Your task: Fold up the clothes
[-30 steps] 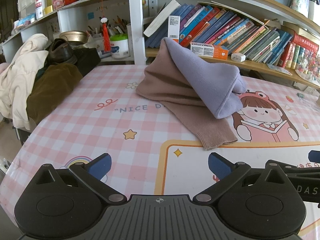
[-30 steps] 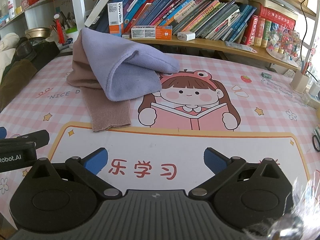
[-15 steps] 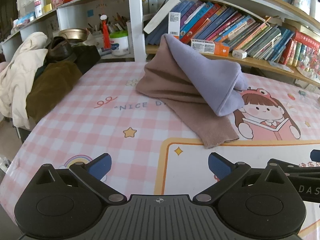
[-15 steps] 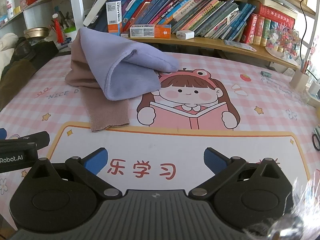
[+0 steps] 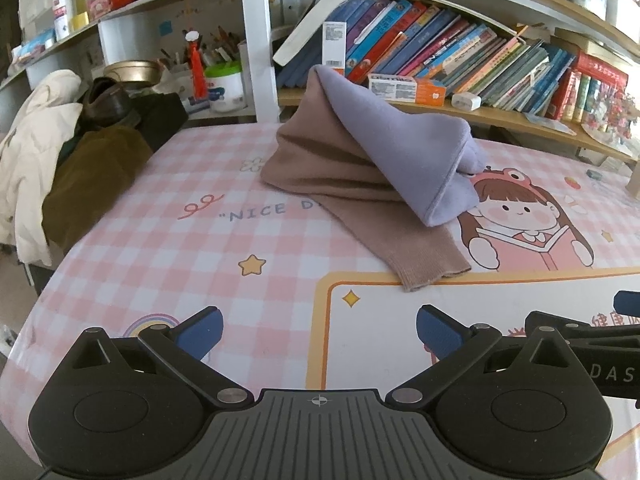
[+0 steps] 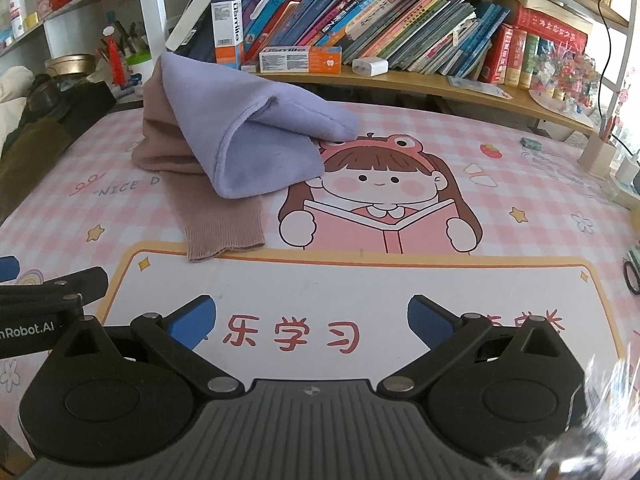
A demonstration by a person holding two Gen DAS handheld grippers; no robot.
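A lilac garment (image 5: pixel 404 152) lies heaped on top of a brown knit garment (image 5: pixel 332 168) at the far middle of the pink checked table. A brown ribbed sleeve end (image 5: pixel 424 256) reaches toward me. Both show in the right wrist view, the lilac garment (image 6: pixel 264 140) over the brown one (image 6: pixel 224 220). My left gripper (image 5: pixel 318 332) is open and empty, well short of the pile. My right gripper (image 6: pixel 310 322) is open and empty, over the white panel of the table mat.
The table (image 5: pixel 168 248) has a cartoon girl print (image 6: pixel 380 200). Shelves of books (image 6: pixel 360 32) run behind it. Coats and a brown garment (image 5: pixel 80 176) are piled at the left edge. Small items (image 6: pixel 600 152) stand at the far right.
Both views have shifted slightly, with the clothes pile sitting a little lower and closer in the frames. The garments themselves have not moved. Both grippers stay open.
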